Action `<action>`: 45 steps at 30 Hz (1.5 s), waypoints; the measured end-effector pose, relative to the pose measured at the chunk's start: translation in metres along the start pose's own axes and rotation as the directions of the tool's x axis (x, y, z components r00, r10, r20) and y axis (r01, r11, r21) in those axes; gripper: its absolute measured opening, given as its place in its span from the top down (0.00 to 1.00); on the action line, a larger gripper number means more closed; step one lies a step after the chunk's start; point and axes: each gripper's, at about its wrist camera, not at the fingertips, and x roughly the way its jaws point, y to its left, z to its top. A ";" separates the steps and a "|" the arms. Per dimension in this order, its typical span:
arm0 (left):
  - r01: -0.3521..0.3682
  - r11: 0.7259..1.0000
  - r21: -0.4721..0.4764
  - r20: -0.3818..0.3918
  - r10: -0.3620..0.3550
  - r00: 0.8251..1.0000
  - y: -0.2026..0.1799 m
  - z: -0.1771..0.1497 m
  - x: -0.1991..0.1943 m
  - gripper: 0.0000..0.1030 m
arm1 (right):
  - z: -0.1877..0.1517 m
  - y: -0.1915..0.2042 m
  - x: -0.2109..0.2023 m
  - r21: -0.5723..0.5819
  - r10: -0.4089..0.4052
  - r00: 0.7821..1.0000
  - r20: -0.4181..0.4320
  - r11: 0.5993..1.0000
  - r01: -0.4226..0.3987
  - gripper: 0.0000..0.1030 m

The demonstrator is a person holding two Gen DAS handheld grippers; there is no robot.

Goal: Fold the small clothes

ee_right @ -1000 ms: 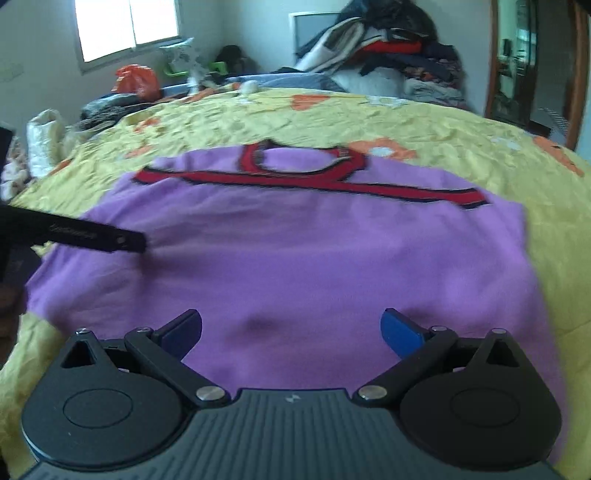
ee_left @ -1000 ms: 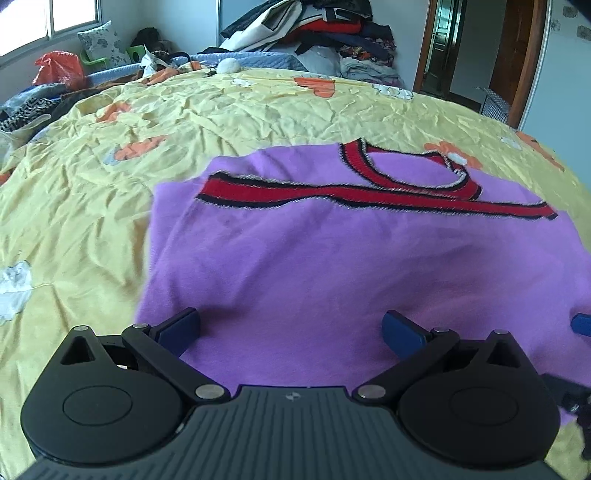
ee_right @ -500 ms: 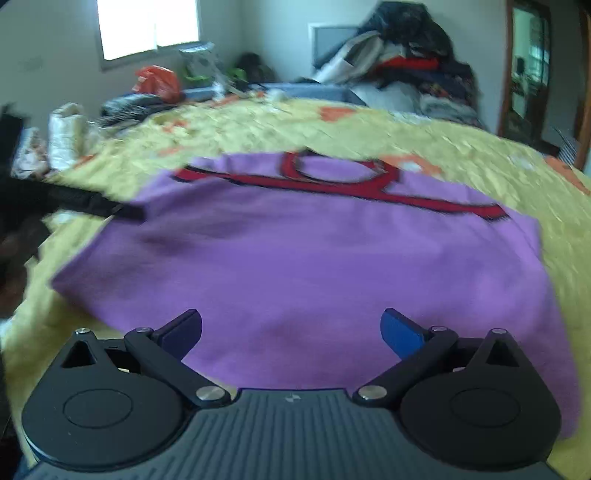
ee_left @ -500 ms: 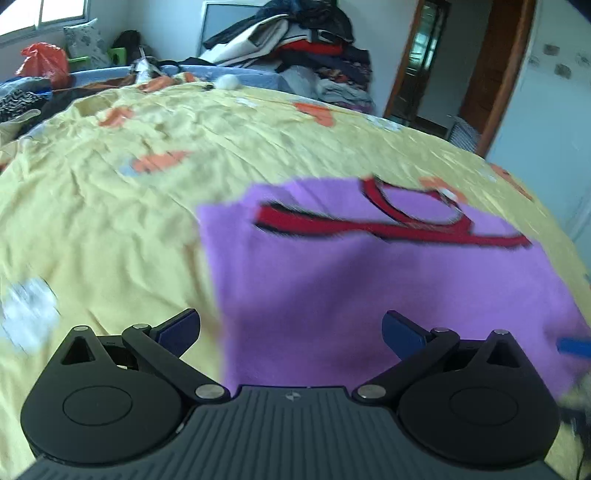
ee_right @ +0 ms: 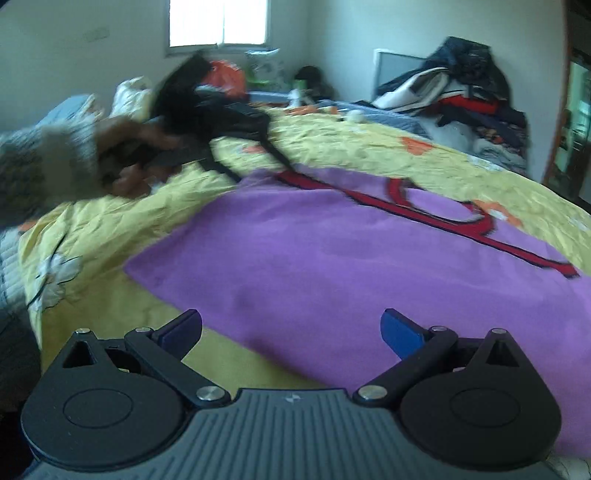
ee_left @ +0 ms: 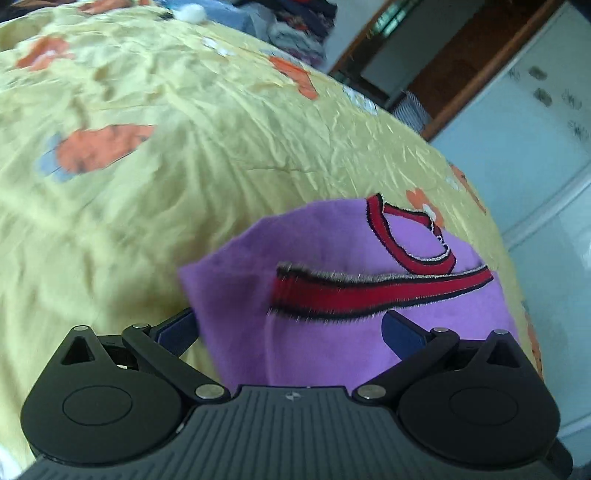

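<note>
A purple garment (ee_right: 369,258) with red, black-edged straps (ee_right: 443,218) lies spread flat on the yellow bedsheet (ee_right: 110,221). My left gripper (ee_left: 290,328) is open at the garment's far left shoulder corner (ee_left: 221,273). The end of one red strap (ee_left: 332,291) lies between its blue fingers (ee_left: 400,332). From the right wrist, that left gripper (ee_right: 267,175) shows blurred at the far left corner, with a person's hand (ee_right: 129,158) and grey sleeve holding it. My right gripper (ee_right: 291,326) is open low over the garment's near edge, and only cloth lies between its fingers.
A heap of clothes (ee_right: 461,96) sits at the far end of the bed. A window (ee_right: 218,22) and an orange bag (ee_right: 229,74) are at the back left. A wooden door frame (ee_left: 461,81) and a pale wall stand on the right.
My left gripper has travelled from the garment's near hem up its left side to the shoulder corner and tilted. The right gripper has pulled back and swung its view leftward. Both stayed open.
</note>
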 end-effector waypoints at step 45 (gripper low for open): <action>0.051 0.972 -0.230 -0.019 -0.057 0.998 -0.045 0.057 0.001 0.89 | 0.050 -0.005 -0.017 -0.019 0.027 0.973 0.231 1.000 -0.023 0.96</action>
